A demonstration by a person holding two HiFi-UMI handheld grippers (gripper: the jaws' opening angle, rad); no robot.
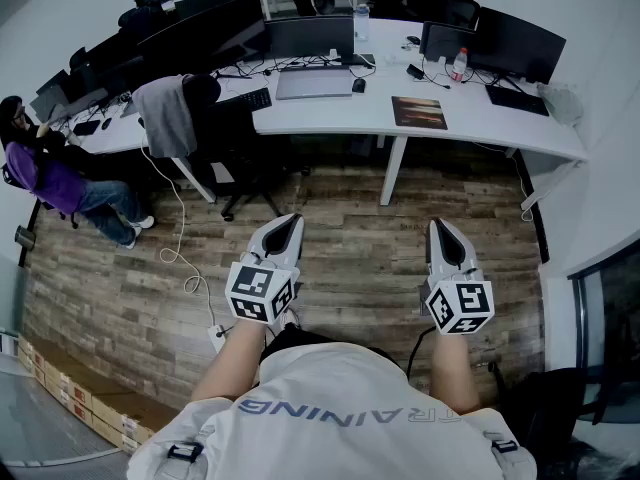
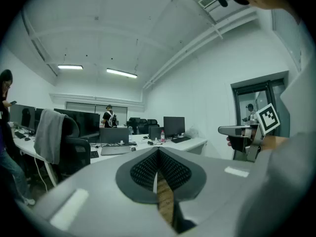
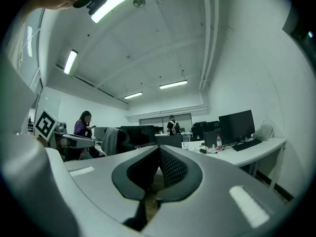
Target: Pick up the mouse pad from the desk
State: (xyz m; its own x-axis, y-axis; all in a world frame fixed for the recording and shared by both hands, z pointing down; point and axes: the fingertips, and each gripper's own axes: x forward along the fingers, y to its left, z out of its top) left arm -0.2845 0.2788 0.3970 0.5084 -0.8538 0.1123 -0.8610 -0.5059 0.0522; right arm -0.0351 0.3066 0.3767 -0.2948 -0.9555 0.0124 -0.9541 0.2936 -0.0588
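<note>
1. Head view: the mouse pad [image 1: 418, 112], a dark brownish rectangle, lies flat near the front edge of the white table [image 1: 470, 128], well apart from both grippers.
2. Behind it on the same table are a bottle [image 1: 458, 65], a keyboard [image 1: 517, 99] and a monitor [image 1: 505, 38].
3. The left gripper [image 1: 290, 220] is held over the wood floor [image 1: 360, 238], its jaws closed together with nothing between them.
4. The right gripper [image 1: 440, 225] is beside it, also closed and empty.
5. A chair [image 1: 225, 138] draped with a grey jacket [image 1: 165, 116] stands to the left.
</note>
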